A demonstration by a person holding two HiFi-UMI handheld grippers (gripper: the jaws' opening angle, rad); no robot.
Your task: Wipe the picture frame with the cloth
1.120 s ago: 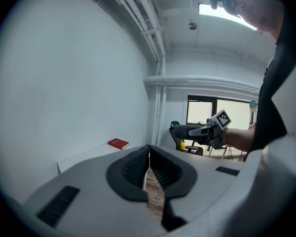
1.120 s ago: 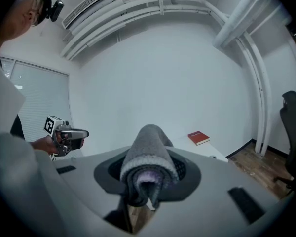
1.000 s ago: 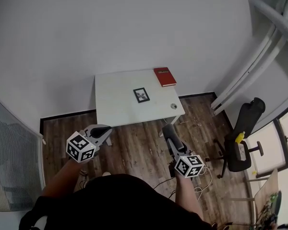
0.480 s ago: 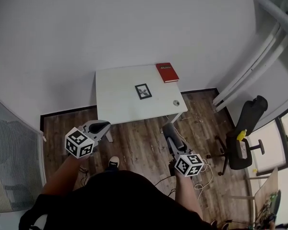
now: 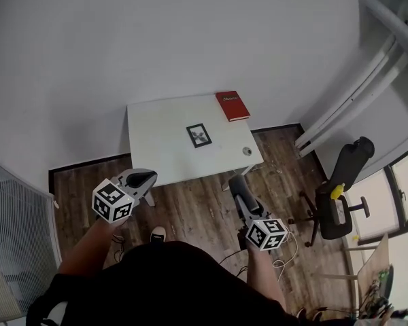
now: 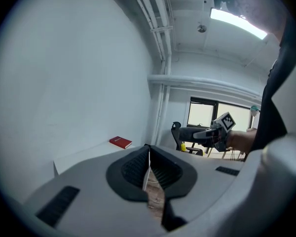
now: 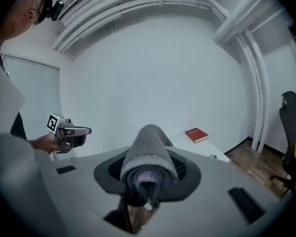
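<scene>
The small black picture frame (image 5: 200, 136) lies flat near the middle of the white table (image 5: 156, 148), well ahead of both grippers. My left gripper (image 5: 144, 178) hovers over the floor short of the table's near left corner. Its jaws are shut with nothing between them (image 6: 148, 151). Short of the table's near right corner, my right gripper (image 5: 237, 185) is shut on a rolled grey cloth (image 7: 148, 154). The cloth bulges up out of the jaws and hides the fingertips.
A red book (image 5: 232, 105) lies at the table's far right corner and a small round object (image 5: 247, 151) near its front right edge. A black office chair (image 5: 343, 185) stands at the right by white pipes (image 5: 340, 107). Cables lie on the wood floor.
Both grippers have drifted a little forward toward the table, and the person has stepped closer, with a shoe now showing. The right gripper still holds the cloth.
</scene>
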